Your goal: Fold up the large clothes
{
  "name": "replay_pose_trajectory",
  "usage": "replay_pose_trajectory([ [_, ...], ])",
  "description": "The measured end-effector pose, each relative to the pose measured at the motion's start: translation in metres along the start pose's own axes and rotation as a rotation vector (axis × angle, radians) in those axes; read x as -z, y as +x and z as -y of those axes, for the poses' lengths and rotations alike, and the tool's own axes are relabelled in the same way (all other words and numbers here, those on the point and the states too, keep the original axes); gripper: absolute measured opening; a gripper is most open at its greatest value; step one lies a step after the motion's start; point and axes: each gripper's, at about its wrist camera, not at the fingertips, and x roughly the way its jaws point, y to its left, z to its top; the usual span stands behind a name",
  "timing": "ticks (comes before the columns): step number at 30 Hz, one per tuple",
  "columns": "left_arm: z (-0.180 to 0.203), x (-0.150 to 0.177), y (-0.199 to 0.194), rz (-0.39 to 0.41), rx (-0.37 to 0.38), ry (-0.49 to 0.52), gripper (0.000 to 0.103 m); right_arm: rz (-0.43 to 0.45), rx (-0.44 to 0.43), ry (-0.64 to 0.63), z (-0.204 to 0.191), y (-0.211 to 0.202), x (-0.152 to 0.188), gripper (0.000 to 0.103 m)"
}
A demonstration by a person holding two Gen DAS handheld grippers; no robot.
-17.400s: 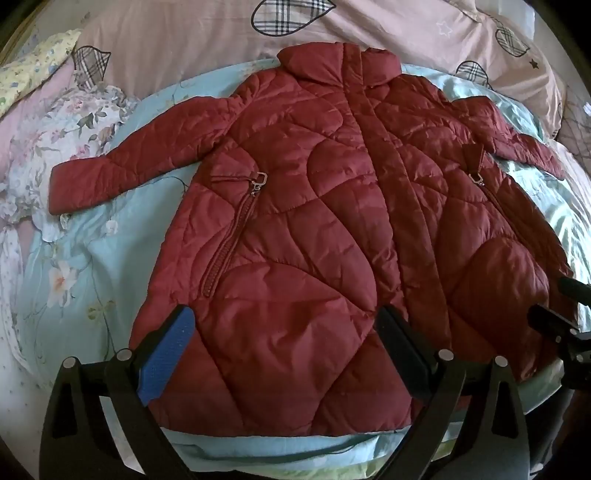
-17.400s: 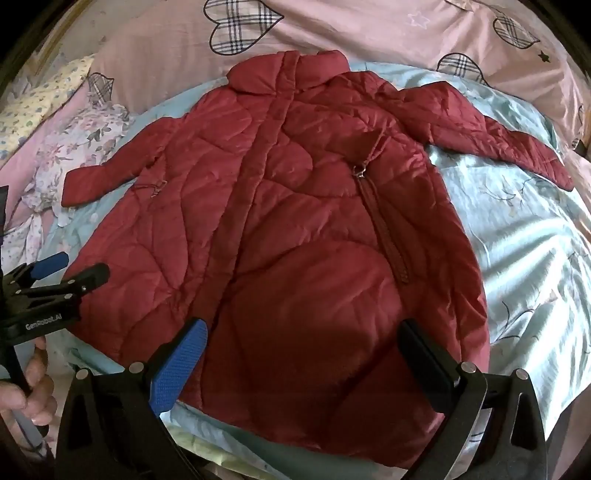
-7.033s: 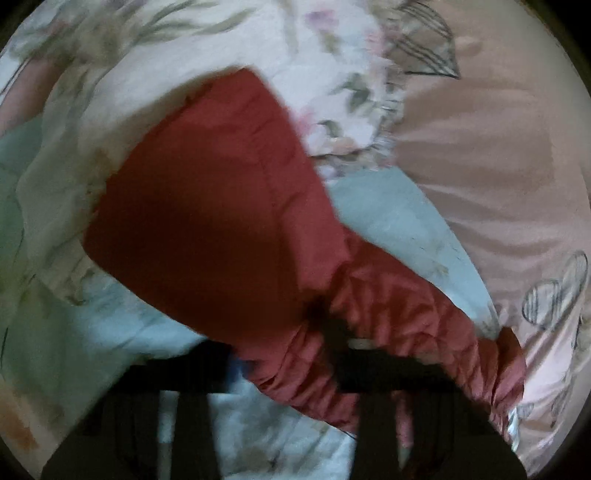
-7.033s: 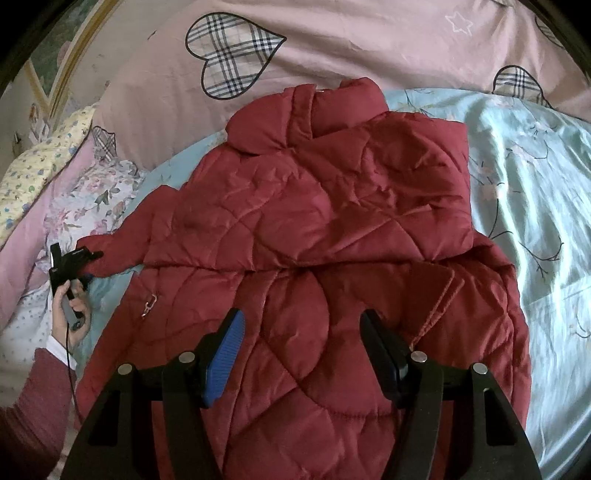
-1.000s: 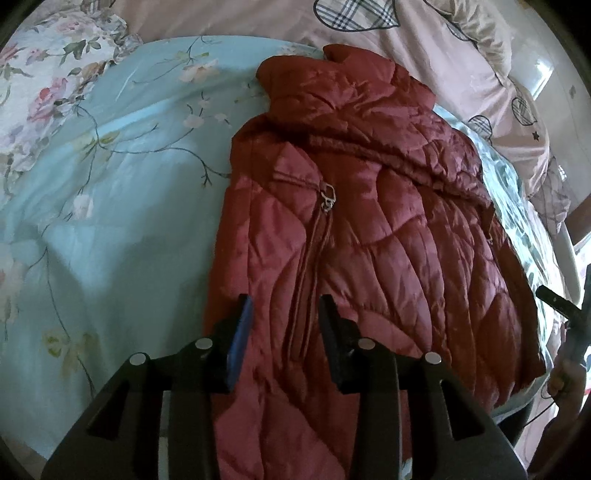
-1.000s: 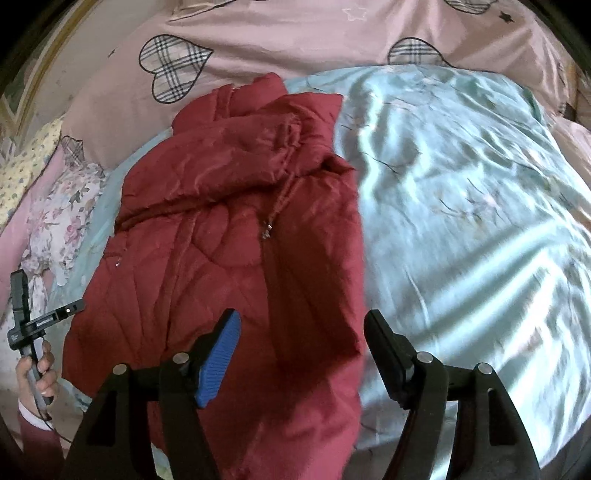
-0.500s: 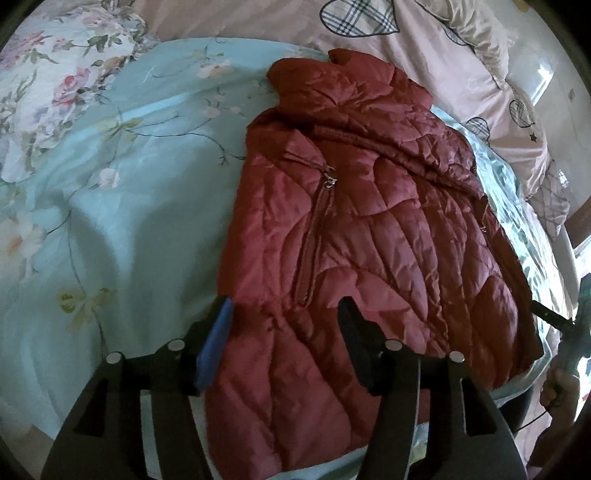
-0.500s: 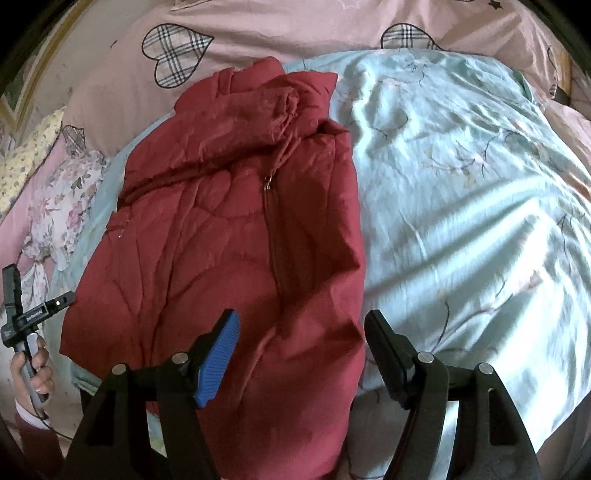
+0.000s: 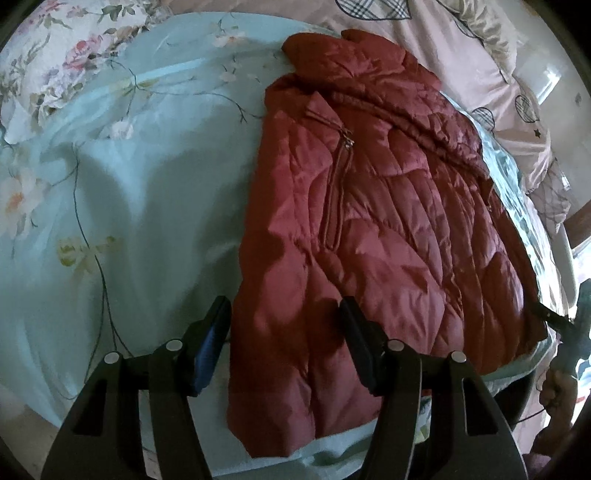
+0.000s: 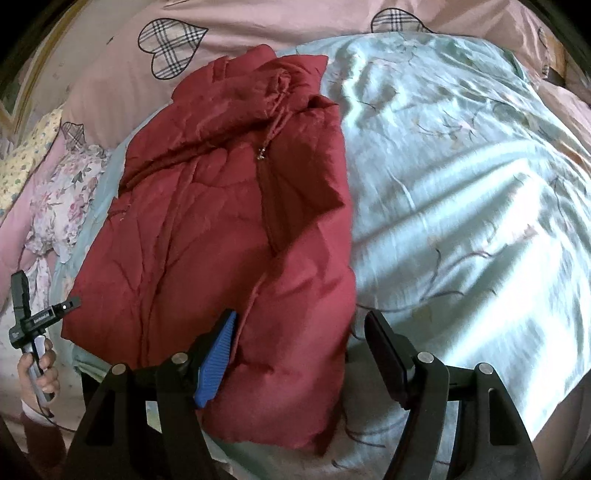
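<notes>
A red quilted coat is laid lengthwise on a pale blue flowered bedspread, its sleeves tucked in and its collar turned toward the pink pillows. Over the coat's hem, the left gripper is held with its fingers spread and nothing between them. The right gripper is likewise spread wide over the hem's other corner, empty. A zip pocket is seen on the coat's front.

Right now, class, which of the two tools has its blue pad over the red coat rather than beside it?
The right tool: its blue pad overlaps the red coat. The left tool's pad sits over the pale blue quilt.
</notes>
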Motion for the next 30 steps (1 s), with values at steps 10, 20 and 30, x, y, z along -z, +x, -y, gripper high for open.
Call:
replay_pose_trajectory([
  [10, 0.008, 0.012, 0.004, -0.019, 0.027, 0.042, 0.060, -0.018, -0.049, -0.014, -0.002, 0.004, 0.009, 0.066],
  [20, 0.006, 0.016, 0.007, -0.023, 0.084, 0.029, 0.060, -0.032, -0.106, -0.007, -0.001, 0.009, 0.014, 0.046],
  [30, 0.022, 0.017, -0.003, 0.026, 0.098, 0.090, 0.018, 0.016, -0.193, 0.012, -0.002, -0.001, 0.014, 0.028],
])
